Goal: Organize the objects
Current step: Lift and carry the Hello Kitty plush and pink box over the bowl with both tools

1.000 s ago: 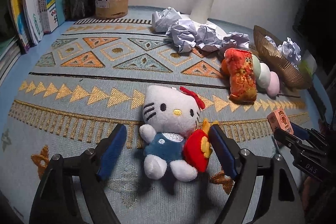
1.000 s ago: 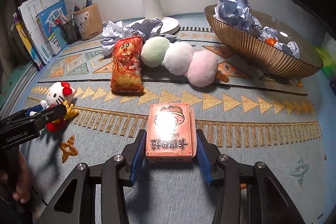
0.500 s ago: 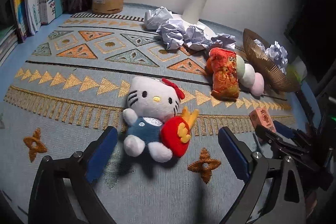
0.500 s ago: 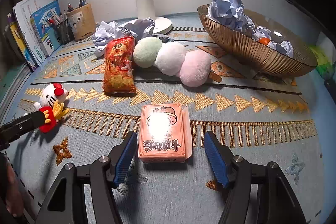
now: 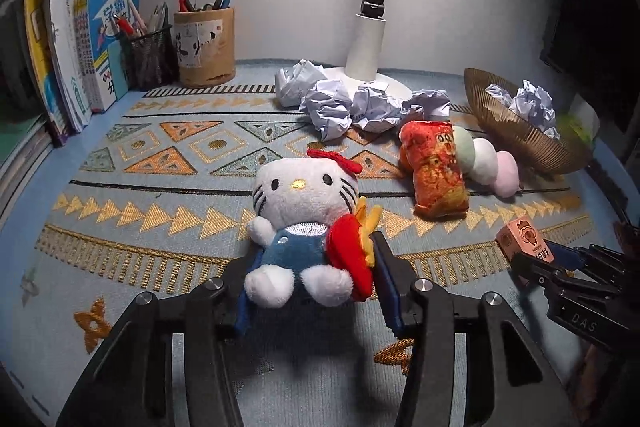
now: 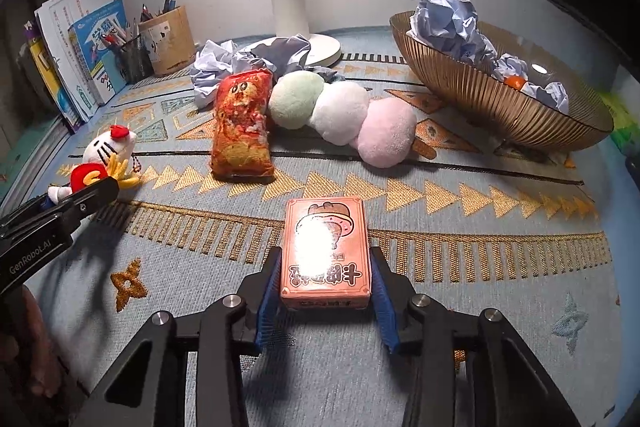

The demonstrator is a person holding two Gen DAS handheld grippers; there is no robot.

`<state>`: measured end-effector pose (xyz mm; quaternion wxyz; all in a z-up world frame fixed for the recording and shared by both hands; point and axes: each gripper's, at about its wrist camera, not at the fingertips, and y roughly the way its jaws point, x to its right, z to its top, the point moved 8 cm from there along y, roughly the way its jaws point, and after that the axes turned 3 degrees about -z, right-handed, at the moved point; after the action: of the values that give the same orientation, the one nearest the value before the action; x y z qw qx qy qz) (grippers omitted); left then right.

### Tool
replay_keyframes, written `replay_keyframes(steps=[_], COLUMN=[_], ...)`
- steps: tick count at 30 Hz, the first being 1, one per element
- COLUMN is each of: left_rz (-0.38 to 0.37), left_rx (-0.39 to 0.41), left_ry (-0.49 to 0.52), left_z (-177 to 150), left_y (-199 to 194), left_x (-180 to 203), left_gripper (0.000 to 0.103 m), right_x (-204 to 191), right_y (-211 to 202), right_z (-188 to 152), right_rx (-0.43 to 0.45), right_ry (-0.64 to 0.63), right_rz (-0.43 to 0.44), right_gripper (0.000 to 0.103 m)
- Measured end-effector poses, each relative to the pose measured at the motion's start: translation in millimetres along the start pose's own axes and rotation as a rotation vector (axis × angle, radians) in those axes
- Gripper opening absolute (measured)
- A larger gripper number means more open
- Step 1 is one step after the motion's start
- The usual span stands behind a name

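A white cat plush [image 5: 304,195] with a red bow, blue overalls and a red fries pouch sits on the patterned mat [image 5: 160,219]. My left gripper [image 5: 316,251] has the plush's body between its blue pads; the jaws are closing and both pads press into it. The same plush [image 6: 108,151] and the left gripper [image 6: 80,203] show at the left of the right wrist view. A pink carton [image 6: 326,251] lies flat between the pads of my right gripper [image 6: 326,255]; its jaws are closing and touch both long sides. In the left wrist view the carton [image 5: 524,239] appears at the far right.
An orange snack-bag plush [image 6: 240,131] and a three-ball dango plush [image 6: 340,115] lie mid-mat. Crumpled paper balls [image 5: 344,103] crowd the white lamp base [image 5: 380,87]. A gold ribbed bowl [image 6: 500,103] with paper stands right. Pen holders [image 5: 204,47] and books [image 5: 80,55] line the back left.
Both grippers spread wider half a second ago, then came together: the left onto the cat plush, the right onto the pink carton. The left wrist view has shifted slightly.
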<state>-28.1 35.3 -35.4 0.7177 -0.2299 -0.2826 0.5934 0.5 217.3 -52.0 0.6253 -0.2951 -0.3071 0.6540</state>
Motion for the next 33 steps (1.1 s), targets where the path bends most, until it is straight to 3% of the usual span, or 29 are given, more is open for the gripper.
replay_keyframes(steps=[7, 17, 19, 22, 25, 29, 33], left_rz=[-0.026, -0.055, -0.098, -0.195, -0.246, -0.295, -0.395], left_rx=[0.064, 0.057, 0.046, 0.05, 0.113, 0.159, 0.112], left_ry=[-0.028, -0.054, -0.093, -0.163, -0.133, 0.002, 0.044], left_z=[1, 0, 1, 17, 54, 105, 133], left_y=[-14, -13, -15, -24, -39, -40, -2], left_x=[-1, -3, -3, 4, 26, 84, 147], left_gripper=[0.046, 0.046, 0.046, 0.046, 0.046, 0.046, 0.046], right_x=[0, 2, 7, 21, 54, 117, 165], right_y=[-6, -10, -16, -32, -62, -111, -127], right_z=[2, 3, 6, 13, 33, 76, 110], right_rx=[0.034, 0.057, 0.082, 0.109, 0.163, 0.291, 0.349], right_ry=[0.001, 0.012, 0.038, 0.119, 0.209, 0.311, 0.386], right_rz=[-0.016, -0.031, -0.021, 0.073, 0.091, 0.036, -0.014], right_gripper=[0.04, 0.04, 0.04, 0.04, 0.04, 0.04, 0.04])
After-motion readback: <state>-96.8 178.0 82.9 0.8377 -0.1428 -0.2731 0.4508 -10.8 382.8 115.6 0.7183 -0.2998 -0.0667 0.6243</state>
